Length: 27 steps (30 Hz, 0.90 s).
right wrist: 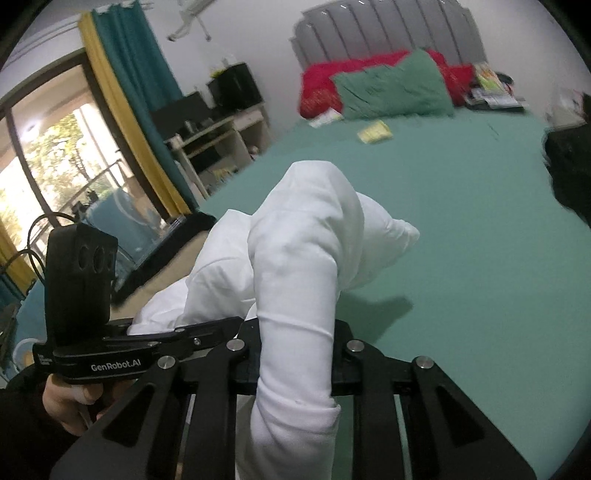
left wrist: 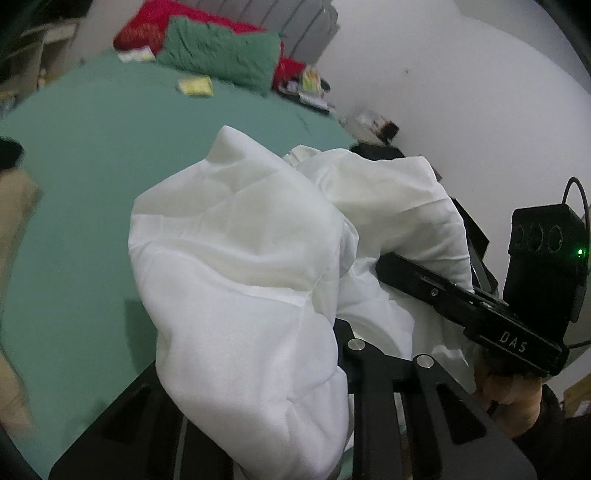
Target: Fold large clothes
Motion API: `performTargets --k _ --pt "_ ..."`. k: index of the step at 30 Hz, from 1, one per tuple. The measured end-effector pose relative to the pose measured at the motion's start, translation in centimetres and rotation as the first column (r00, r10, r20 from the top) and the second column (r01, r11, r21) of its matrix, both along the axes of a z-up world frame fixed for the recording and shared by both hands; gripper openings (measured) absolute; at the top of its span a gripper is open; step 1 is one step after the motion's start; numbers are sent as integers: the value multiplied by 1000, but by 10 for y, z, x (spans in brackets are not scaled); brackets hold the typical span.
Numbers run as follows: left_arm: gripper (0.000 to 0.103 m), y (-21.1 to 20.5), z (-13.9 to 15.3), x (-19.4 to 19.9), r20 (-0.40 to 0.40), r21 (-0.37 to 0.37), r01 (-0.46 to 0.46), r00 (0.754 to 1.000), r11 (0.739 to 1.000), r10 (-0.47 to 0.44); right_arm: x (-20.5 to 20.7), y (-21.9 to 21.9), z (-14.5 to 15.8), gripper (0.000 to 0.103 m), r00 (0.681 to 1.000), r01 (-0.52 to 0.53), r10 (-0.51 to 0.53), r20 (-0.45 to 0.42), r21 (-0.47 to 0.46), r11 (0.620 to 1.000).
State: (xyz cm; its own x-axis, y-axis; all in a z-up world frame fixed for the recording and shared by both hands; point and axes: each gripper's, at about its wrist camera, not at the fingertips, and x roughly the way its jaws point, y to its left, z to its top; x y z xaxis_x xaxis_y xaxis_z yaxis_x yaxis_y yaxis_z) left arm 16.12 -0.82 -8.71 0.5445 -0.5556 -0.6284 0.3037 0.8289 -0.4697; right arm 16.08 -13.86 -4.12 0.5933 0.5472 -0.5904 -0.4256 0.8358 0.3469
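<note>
Close in, a bunched white garment (right wrist: 295, 280) runs down between the black fingers of the right gripper (right wrist: 295, 354), which is clamped onto a thick fold of it; the cloth is pinched narrow where the jaws meet and swells out above and below, smooth and soft-looking with a few shallow creases. From the other side the same white garment (left wrist: 236, 258) billows over the left gripper (left wrist: 332, 354), draping so heavily across its fingers that the near finger is buried; the jaws stand nearly together with the fabric pinched between them. The cloth hangs up off the bed (right wrist: 480, 258), puffed in rounded lobes, with one blunt corner poking out to the side, and its shadow falls on the green sheet beneath. Each view also catches the opposite tool, black with a boxy camera housing, gripped by a bare hand (right wrist: 66, 406) in a dark sleeve. Beyond the garment the green sheet stretches flat, with a small yellow packet (right wrist: 373, 132) lying on it well away. Farther back a green pillow (right wrist: 395, 88) leans on a red blanket (right wrist: 321, 88) against a grey padded headboard (right wrist: 388, 33). Off to one side stand a desk (right wrist: 221, 140) with dark boxes, a teal and yellow curtain (right wrist: 122, 74), and a bright window (right wrist: 55, 162).
</note>
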Motion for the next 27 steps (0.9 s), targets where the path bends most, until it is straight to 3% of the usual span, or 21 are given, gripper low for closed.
performTargets --k 4,11,14,18,19,21,24,27 --pt "23 56 11 21 32 27 -50 998 998 49 32 42 -4 20 998 -42 41 41 9 999" --pt "23 125 3 66 59 115 -143 989 983 137 91 94 -42 20 995 -86 84 46 52 995" --pt "24 156 -17 95 3 119 -178 984 977 179 119 114 -66 20 996 -91 89 26 51 995" --pt "26 175 -56 129 -113 190 -222 963 956 245 155 129 -113 21 996 -75 77 -52 48 996" --pt "30 180 -69 136 -161 216 -234 949 948 272 162 130 -128 23 994 -61 63 -86 26 998" --pt "45 184 -85 141 -229 200 -244 930 949 287 173 127 -153 31 987 -44 46 -154 17 999" --pt "47 189 -84 140 -258 164 -236 927 958 272 179 107 -170 45 980 -12 25 -197 67 998" --pt "48 187 -81 137 -247 204 -236 927 950 283 173 99 -165 60 979 -25 33 -200 41 999"
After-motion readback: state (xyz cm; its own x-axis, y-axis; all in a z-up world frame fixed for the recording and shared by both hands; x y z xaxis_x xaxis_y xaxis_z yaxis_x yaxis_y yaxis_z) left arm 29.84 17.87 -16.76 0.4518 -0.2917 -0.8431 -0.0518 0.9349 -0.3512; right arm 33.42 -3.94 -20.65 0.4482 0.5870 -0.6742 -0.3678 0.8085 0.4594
